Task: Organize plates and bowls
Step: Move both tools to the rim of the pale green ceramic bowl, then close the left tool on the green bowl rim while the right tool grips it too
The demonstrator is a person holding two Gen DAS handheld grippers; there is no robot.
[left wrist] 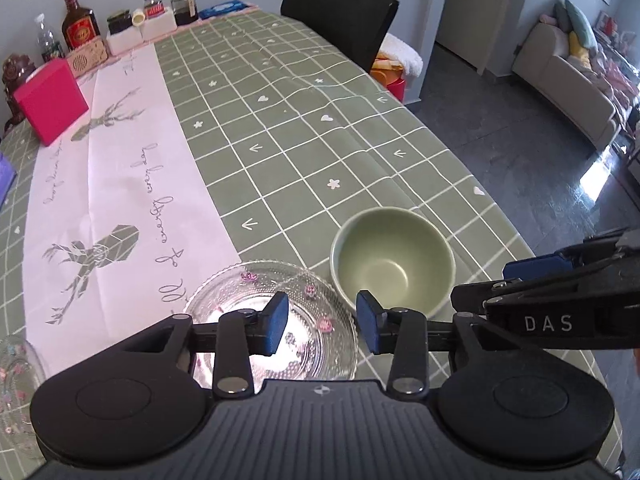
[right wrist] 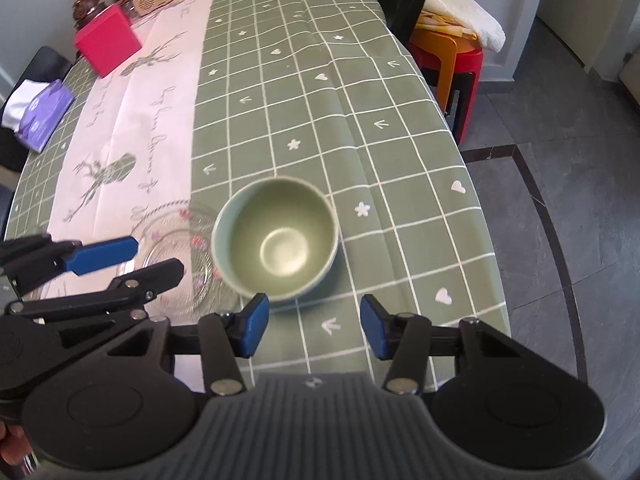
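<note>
Left wrist view: the left hand-held gripper [left wrist: 322, 326] is hovering low over the near edge of the counter [left wrist: 304, 128], its two blue pads spread apart and gripping nothing. A clear glass plate [left wrist: 240, 300] with small pink flowers is lying flat just under its left pad, with nothing on it. A green bowl [left wrist: 392, 258] is sitting upright just to the right of the plate, so close that their rims look as if they are touching, and it is holding nothing. Another glass dish [left wrist: 16, 376] is showing partly at the far left edge. The right hand-held gripper [left wrist: 536, 266] is reaching in from the right, beside the bowl. Bottles and jars [left wrist: 120, 20] and a pink box [left wrist: 50, 100] are standing along the far side.

Right wrist view: the right hand-held gripper [right wrist: 314, 326] is hanging above the counter [right wrist: 380, 120] with its pads spread wide, holding nothing. The green bowl [right wrist: 276, 236] is sitting just ahead of its left pad, upright and with nothing inside. The glass plate [right wrist: 176, 256] is lying to the bowl's left, partly covered by the left hand-held gripper [right wrist: 120, 264]. A purple tissue pack [right wrist: 38, 114] is resting at the far left.
</note>
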